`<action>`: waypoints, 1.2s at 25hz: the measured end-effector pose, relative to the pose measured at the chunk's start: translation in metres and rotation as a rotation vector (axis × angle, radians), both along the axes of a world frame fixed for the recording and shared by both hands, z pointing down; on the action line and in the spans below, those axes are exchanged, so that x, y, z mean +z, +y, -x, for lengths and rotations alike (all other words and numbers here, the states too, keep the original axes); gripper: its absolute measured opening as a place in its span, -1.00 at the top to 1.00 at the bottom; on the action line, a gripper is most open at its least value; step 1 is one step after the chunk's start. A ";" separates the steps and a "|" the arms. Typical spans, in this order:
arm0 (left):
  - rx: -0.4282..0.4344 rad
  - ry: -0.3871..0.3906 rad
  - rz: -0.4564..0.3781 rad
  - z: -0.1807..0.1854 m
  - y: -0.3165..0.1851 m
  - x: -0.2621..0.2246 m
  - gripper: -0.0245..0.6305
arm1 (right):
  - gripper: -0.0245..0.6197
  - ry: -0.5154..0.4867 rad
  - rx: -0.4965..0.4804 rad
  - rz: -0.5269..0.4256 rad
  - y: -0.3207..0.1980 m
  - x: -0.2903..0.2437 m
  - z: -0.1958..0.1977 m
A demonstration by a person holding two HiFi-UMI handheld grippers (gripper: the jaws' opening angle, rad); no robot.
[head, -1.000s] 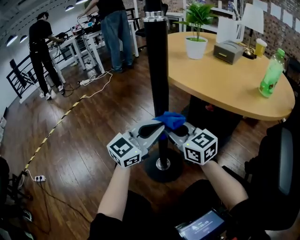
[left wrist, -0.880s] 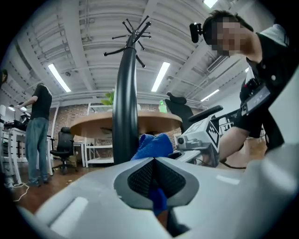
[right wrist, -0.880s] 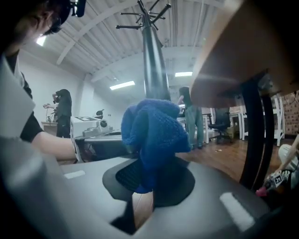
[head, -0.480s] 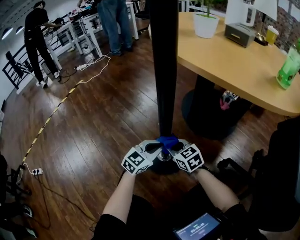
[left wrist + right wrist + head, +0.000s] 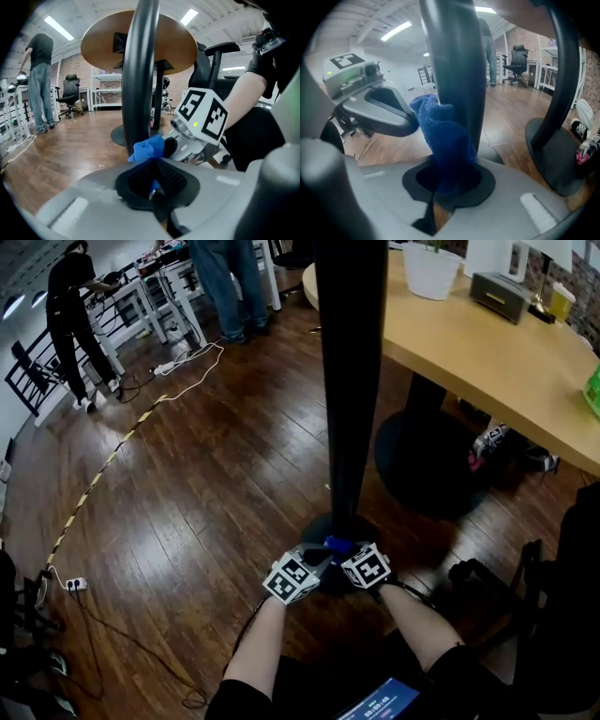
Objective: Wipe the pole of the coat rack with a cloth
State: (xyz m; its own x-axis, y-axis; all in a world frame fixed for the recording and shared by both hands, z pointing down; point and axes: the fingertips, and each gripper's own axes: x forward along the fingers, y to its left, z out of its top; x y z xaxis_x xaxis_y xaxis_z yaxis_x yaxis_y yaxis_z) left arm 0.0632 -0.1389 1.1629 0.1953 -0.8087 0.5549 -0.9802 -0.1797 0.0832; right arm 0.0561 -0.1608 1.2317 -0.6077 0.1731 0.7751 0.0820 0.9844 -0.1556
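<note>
Both tools are clenched on the blue cloth (image 5: 440,136): left tool (image 5: 153,186) nips one end, right tool (image 5: 443,187) the other. The cloth wraps the black pole (image 5: 349,381) just ahead of both, low by the round base (image 5: 317,526). Best to pull both ends taut so the fuzzy terry hugs the smooth tube.

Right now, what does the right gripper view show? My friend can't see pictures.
The right gripper pinches a blue cloth that lies against the black pole. The left gripper grips the cloth from the left, above a wooden floor.
</note>
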 end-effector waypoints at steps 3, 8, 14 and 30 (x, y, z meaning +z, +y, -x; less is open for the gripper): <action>-0.005 0.017 -0.035 -0.002 -0.001 -0.003 0.91 | 0.76 0.037 0.027 -0.021 -0.004 0.017 0.002; -0.063 0.061 -0.110 0.012 -0.007 -0.026 0.91 | 0.76 -0.006 0.069 0.056 -0.002 -0.011 0.003; -0.047 0.023 -0.276 0.015 -0.010 -0.115 0.91 | 0.76 -0.241 0.049 0.058 -0.001 -0.140 0.009; -0.087 -0.294 -0.836 0.015 -0.009 -0.534 0.91 | 0.76 -0.929 -0.027 -0.018 -0.001 -0.593 0.009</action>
State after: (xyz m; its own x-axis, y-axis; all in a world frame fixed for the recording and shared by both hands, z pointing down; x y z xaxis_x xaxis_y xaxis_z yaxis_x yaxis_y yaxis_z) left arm 0.0478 -0.1479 0.6289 0.0569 -0.9770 -0.2057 -0.9542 0.0074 -0.2991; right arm 0.0472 -0.1614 0.6384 -0.9819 0.1888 -0.0175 0.1889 0.9820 -0.0011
